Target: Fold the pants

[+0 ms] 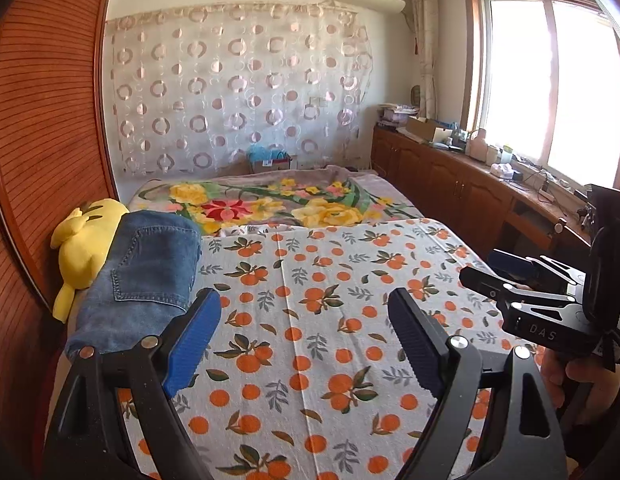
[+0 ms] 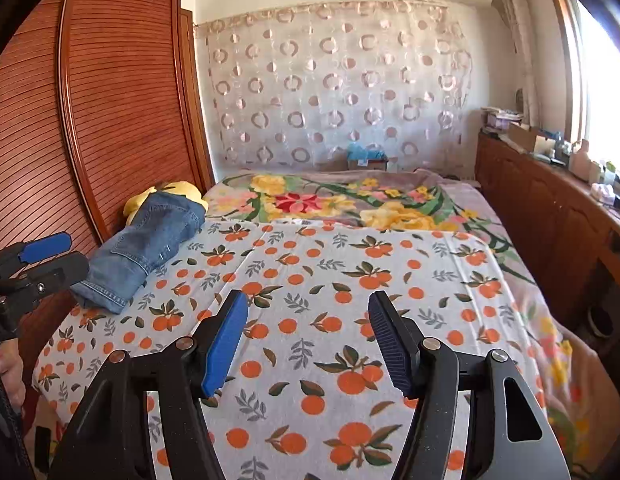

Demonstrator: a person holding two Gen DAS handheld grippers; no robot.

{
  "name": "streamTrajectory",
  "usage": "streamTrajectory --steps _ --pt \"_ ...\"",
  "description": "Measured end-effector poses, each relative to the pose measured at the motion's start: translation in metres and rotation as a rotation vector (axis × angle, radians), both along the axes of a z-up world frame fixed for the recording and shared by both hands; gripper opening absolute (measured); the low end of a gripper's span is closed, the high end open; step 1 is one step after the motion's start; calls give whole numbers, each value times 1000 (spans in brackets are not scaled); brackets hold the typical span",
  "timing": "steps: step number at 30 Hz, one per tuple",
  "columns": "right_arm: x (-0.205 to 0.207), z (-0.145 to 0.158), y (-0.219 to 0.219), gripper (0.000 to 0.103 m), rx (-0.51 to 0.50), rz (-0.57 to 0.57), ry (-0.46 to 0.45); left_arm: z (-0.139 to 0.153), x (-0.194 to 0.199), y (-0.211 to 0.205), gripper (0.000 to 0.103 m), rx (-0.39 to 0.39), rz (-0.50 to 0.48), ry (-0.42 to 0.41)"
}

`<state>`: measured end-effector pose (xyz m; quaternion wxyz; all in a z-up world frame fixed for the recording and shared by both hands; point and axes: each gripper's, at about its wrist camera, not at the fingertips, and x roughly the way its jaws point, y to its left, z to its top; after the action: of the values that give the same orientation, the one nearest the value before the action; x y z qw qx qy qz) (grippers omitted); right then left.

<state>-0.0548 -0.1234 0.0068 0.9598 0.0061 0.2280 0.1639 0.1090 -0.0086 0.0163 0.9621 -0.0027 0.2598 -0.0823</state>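
The jeans (image 1: 143,276) are seen folded into a bundle, lying ahead and to the left of the left claw (image 1: 305,344), partly propped on a yellow plush toy (image 1: 85,248) beside the wooden wardrobe (image 1: 41,120). Their long axis runs away from the claws, up the bed. The left claw is nearer; its jaws are spread and nothing is held. The right claw (image 2: 307,344) is likewise released and empty, over the orange-print sheet (image 2: 310,280). Beyond, a floral blanket (image 2: 350,200) and a window-side table (image 2: 550,184) are seen.
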Motion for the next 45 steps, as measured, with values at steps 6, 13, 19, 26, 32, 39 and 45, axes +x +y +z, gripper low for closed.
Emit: streamTrajectory --steps 6,13,19,26,32,39,45 --pt "-42 15 -9 65 12 -18 -47 14 -21 -2 86 3 12 -27" --pt "-83 24 -25 65 22 -27 -86 22 -45 -1 86 21 36 -45" --pt "-104 21 -30 65 32 -32 -116 25 -59 2 86 25 62 -53" --pt "-105 11 -28 65 35 -34 -118 19 -68 7 86 23 83 -48" --pt "-101 11 -28 65 30 -33 -114 16 -68 8 86 17 88 -41" --pt "-101 10 -31 65 24 -29 -112 15 -68 9 86 17 92 -40" --pt "-102 9 -29 65 21 -27 -114 16 -68 9 86 17 91 -42"
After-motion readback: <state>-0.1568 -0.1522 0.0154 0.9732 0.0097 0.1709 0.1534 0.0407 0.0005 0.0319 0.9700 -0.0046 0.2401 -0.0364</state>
